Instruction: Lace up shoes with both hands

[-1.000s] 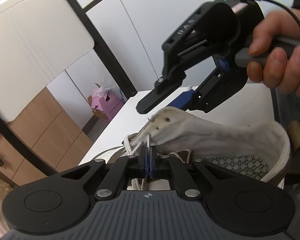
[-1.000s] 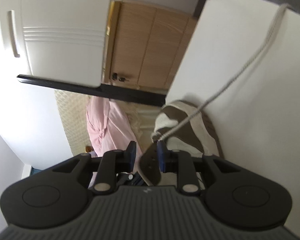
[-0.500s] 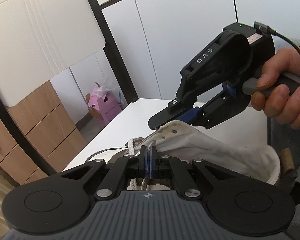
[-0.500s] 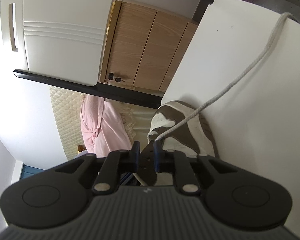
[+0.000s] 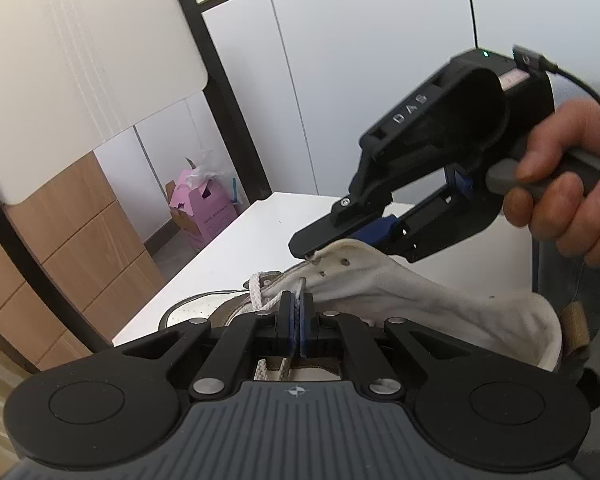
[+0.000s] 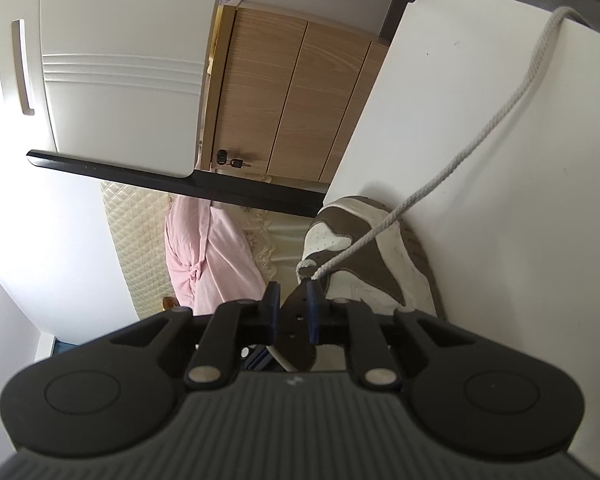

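shoe (image 5: 400, 292): on worktop (image 5: 260, 236), heel toward the person
left tongs (image 5: 298, 316): pinched tight on lace (image 5: 296, 294) just under the shoe's eyelet flap
right tongs (image 6: 293, 306): jaws narrowed in the last second, then stopped; dark flap (image 6: 296, 332) sits between them, contact unclear
lace, right view (image 6: 452, 168): runs taut from shoe across worktop
change: shoe's flap edge now lifted by right tongs (image 5: 312, 246)
meaning: likely eyelet being exposed for threading; lacing still early

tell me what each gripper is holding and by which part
Left gripper pinches the shoelace near its tip. Right gripper clamps the shoe's eyelet flap at its top edge.
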### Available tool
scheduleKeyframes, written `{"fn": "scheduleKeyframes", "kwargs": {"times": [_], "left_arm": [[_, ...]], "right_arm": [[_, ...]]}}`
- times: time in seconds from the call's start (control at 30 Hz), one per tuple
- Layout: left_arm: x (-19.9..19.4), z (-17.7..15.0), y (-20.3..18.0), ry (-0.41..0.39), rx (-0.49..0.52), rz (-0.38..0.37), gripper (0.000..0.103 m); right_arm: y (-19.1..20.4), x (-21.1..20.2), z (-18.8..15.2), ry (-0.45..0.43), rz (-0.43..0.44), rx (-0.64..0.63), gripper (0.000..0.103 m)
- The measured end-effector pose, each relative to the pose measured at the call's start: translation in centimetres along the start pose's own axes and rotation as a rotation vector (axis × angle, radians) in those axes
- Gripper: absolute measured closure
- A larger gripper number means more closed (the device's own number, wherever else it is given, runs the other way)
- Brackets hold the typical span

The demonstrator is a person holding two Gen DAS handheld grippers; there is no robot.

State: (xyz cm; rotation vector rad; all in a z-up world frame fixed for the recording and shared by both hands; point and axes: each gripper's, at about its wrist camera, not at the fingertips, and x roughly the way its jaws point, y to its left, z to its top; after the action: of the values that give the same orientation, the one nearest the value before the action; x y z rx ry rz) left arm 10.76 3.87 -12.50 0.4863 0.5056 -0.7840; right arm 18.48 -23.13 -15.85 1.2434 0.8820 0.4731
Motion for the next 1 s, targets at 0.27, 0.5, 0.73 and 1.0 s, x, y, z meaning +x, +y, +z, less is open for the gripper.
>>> {"fn": "scheduleKeyframes", "kwargs": {"times": [0.27,0.5,0.73,1.0], "left_arm": [[1.1,0.5,0.7,-0.024,-0.027,-0.027,0.100],[3.0,0.6,1.8,-0.015,-0.057,-0.038,0.099],[3.8,0.6,2.9,-0.013,-0.119,-0.066,0.099],[6.3,0.7,3.9,0.007,-0.153,-0.088,0.099]], "right_arm": [[0.2,0.1,-0.1,0.004,-0.005,-0.008,0.088],[-0.6,-0.5,0.0,-0.037,-0.005,0.041,0.085],[-1.1,-0.1,-0.3,-0.039,-0.011,0.083,0.085],[-1.5,-0.1,-0.7,-0.048,-0.001,0.126,0.085]]}}
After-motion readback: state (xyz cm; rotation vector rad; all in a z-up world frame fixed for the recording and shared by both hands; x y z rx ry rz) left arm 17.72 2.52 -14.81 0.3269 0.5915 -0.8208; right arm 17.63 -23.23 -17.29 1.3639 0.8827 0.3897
